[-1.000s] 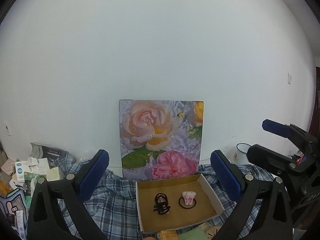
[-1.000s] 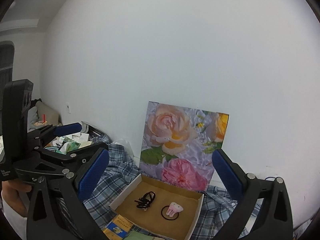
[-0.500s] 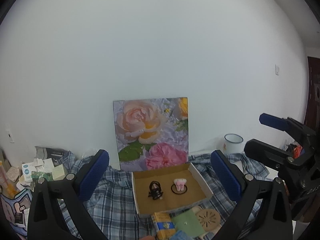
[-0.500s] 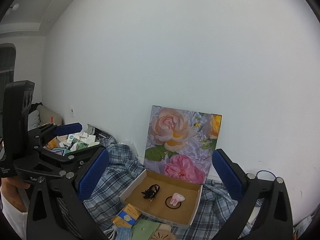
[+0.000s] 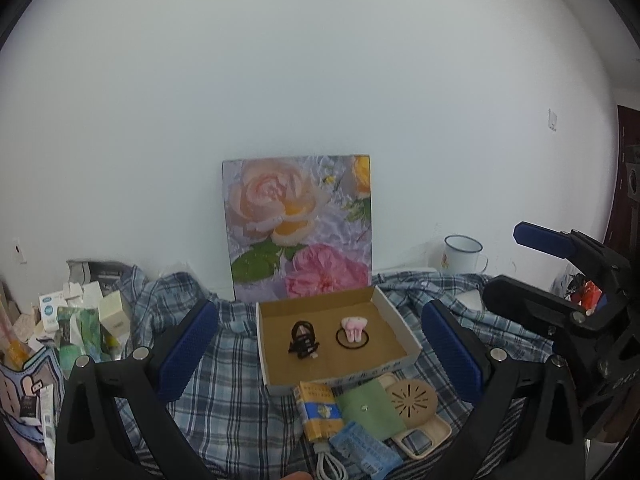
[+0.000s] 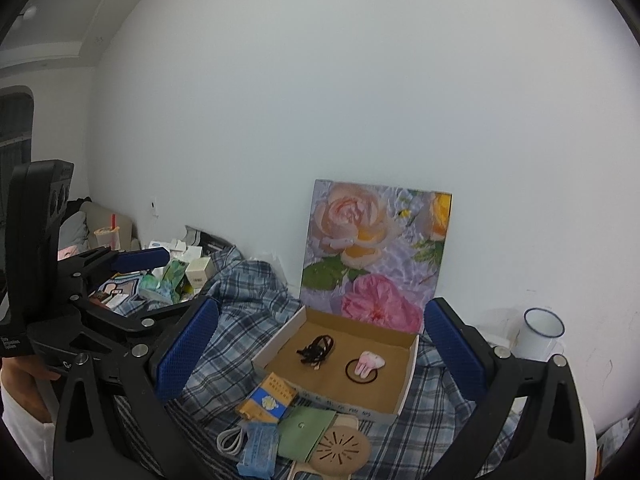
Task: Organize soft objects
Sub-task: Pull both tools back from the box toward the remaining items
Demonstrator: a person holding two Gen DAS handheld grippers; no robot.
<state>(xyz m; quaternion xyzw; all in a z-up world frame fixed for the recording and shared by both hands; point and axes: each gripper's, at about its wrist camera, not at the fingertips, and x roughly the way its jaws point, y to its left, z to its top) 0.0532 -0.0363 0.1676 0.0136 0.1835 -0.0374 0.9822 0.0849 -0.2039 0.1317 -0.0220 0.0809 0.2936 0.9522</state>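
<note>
An open cardboard box (image 5: 401, 334) (image 6: 275, 345) lies on a blue plaid cloth (image 5: 228, 396). Inside it are a black hair-tie bundle (image 5: 302, 338) (image 6: 316, 350) and a pink tooth-shaped hair tie (image 5: 354, 329) (image 6: 367, 365). In front of the box lie a yellow-blue packet (image 5: 320, 410) (image 6: 267, 400), a green pouch (image 5: 370, 408) (image 6: 306, 432), a blue packet (image 5: 366, 451) and a white cable (image 6: 231, 440). My left gripper (image 5: 320, 350) (image 6: 160, 284) and my right gripper (image 6: 320, 348) (image 5: 520, 264) hover short of the box, both open with nothing between the fingers.
A flower painting (image 5: 298, 226) leans on the white wall behind the box. A white enamel mug (image 5: 463, 254) stands at the back right. Small cartons and packages (image 5: 80, 320) pile up at the left. A round tan slotted disc (image 5: 414, 398) rests on a beige tray (image 5: 426, 438).
Both grippers have drawn back from the box, so it looks smaller and the packets, pouch, disc and cable in front of it have come into view. Jaws stay open.
</note>
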